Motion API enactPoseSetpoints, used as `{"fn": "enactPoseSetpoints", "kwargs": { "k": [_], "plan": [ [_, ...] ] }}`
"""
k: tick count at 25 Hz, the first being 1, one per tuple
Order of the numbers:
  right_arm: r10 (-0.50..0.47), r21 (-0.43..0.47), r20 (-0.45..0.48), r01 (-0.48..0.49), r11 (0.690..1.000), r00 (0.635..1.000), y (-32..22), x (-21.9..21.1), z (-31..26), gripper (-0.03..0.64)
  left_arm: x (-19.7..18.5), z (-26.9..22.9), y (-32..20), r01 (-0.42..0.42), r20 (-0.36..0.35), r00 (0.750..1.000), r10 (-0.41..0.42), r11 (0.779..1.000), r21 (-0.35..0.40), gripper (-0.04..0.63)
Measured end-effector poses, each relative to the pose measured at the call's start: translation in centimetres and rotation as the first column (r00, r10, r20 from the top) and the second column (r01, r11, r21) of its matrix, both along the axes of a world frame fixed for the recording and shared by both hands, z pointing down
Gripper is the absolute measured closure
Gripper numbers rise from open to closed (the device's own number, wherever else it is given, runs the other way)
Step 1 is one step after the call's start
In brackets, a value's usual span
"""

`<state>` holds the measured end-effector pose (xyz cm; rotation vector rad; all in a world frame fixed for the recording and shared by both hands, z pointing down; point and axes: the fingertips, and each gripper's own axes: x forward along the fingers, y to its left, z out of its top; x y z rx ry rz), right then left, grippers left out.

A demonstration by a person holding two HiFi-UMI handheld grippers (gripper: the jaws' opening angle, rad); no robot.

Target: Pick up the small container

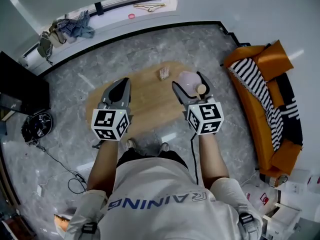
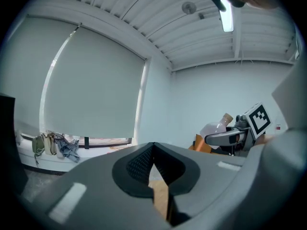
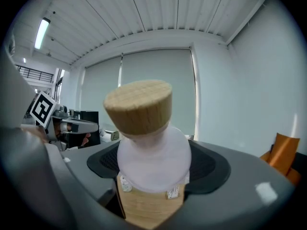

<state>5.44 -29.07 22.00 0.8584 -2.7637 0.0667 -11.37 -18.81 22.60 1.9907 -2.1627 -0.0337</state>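
Right gripper (image 1: 188,81) was up over the right end of the oval wooden counter (image 1: 145,106), and it had the small container (image 3: 152,163)! In the right gripper view the jaws stood wide, one pad on each side of the frosted round body, clamped on it. The container sat deep between the dark pads and clear of the counter, whose wood showed in the gap below it.

Its cork stopper (image 3: 139,107) was the top end. In that view the long axis ran from the round body up to the stopper, not quite upright but leaning a touch left. From the head view the stopper showed at the body's right side, nearer the right jaw. The left gripper view caught the container side-on, raised in the right gripper with the stopper pointing up and to the right.

Left gripper (image 1: 121,84) hovered over the counter's left half with its jaws clenched tip to tip. Nothing was between them, and only a thin slit of wood showed lower down. A small tan object (image 1: 163,73) sat on the counter between the two grippers, untouched.
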Motion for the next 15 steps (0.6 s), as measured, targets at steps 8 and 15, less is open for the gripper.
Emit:
{"fn": "enactPoseSetpoints", "kwargs": {
  "k": [8,15],
  "plan": [
    [-0.004,-0.007,-0.011,0.004,1.000,1.000,0.9,0.0,1.0,0.209,0.5,0.1,0.8,-0.010,-0.027,1.000,0.010,1.000,0.011,0.595],
    [-0.004,-0.003,-0.009,0.004,1.000,1.000,1.1,0.3,0.9,0.209,0.6,-0.1,0.9,-0.008,-0.025,1.000,0.008,1.000,0.019,0.595]
  ]
}}
